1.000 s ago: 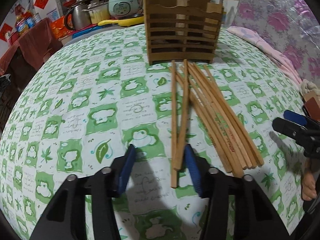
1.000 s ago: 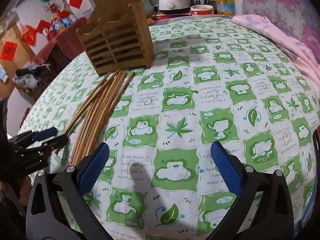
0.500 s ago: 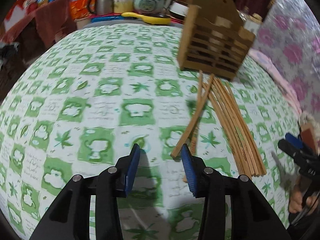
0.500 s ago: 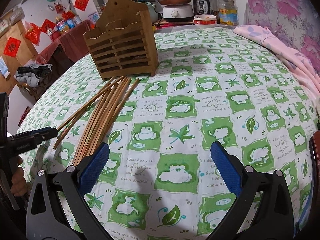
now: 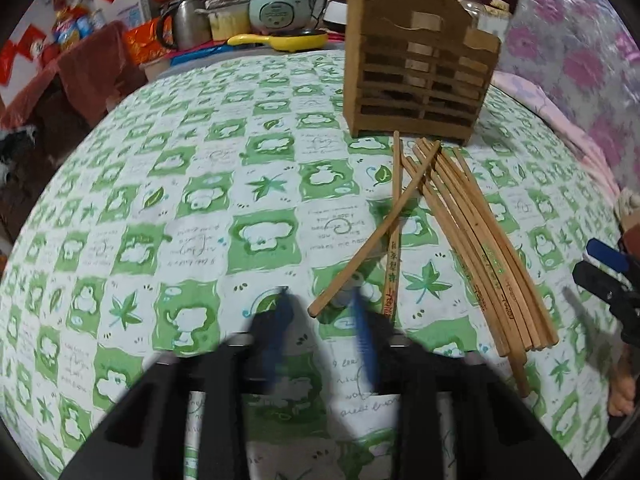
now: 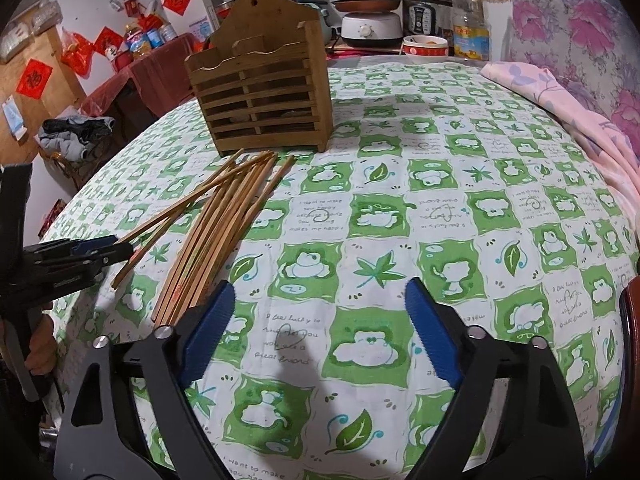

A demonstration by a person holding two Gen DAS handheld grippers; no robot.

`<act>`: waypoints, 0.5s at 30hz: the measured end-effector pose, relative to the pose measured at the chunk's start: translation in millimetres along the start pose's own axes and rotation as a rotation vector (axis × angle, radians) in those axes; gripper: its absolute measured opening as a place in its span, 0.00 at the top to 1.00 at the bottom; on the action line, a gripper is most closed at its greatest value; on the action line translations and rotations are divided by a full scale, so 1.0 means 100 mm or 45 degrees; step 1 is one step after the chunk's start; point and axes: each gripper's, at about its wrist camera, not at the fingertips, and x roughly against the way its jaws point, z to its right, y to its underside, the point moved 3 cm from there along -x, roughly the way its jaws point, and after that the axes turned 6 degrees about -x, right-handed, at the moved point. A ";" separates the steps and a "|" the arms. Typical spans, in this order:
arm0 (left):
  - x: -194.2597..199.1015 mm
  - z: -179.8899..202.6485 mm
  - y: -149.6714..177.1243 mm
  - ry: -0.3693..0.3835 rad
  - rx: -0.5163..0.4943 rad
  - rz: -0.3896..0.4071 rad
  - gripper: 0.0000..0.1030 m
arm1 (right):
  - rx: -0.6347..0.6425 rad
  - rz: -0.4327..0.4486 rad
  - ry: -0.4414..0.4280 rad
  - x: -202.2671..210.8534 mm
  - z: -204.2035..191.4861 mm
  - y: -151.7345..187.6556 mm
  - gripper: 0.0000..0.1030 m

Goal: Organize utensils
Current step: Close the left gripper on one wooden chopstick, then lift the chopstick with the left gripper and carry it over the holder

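Several wooden chopsticks point(image 5: 480, 248) point(image 6: 208, 248) lie in a loose bundle on the green-and-white tablecloth, in front of a slatted wooden holder point(image 5: 416, 80) point(image 6: 264, 112). One chopstick point(image 5: 380, 228) point(image 6: 180, 204) lies slanted across another, left of the bundle. My left gripper point(image 5: 320, 300) point(image 6: 120, 248) is blurred and its jaws are closing. That slanted chopstick's near end sits between them, with a gap still showing. Over bare cloth right of the bundle, my right gripper point(image 6: 320, 292) point(image 5: 600, 264) is closing a little, with nothing between its fingers.
A pink cloth point(image 6: 560, 112) lies along the table's right side. Behind the far edge stand a rice cooker point(image 5: 280, 8), a yellow pan point(image 5: 288, 42), a bowl point(image 6: 424, 46) and a bottle point(image 6: 472, 24). A hand point(image 6: 40, 348) holds the left gripper.
One chopstick has swung so that it slants left out of the bundle. My left jaws have narrowed around its near end. The right jaws have narrowed slightly.
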 end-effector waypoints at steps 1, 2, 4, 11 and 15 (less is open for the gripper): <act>0.01 0.02 0.01 0.017 -0.007 0.003 0.88 | 0.003 -0.006 -0.012 0.00 -0.01 0.00 0.30; 0.03 0.02 0.01 0.019 -0.004 0.010 0.89 | 0.008 -0.020 -0.031 -0.01 -0.03 0.02 0.32; 0.09 -0.02 0.02 0.015 0.026 0.038 0.89 | 0.021 -0.051 -0.081 -0.01 -0.10 0.05 0.37; 0.11 -0.15 0.08 0.031 0.110 0.025 0.89 | 0.185 -0.092 -0.129 0.03 -0.56 0.26 0.46; 0.12 -0.12 0.09 0.024 0.086 0.033 0.89 | 0.190 -0.154 -0.156 -0.02 -0.61 0.32 0.79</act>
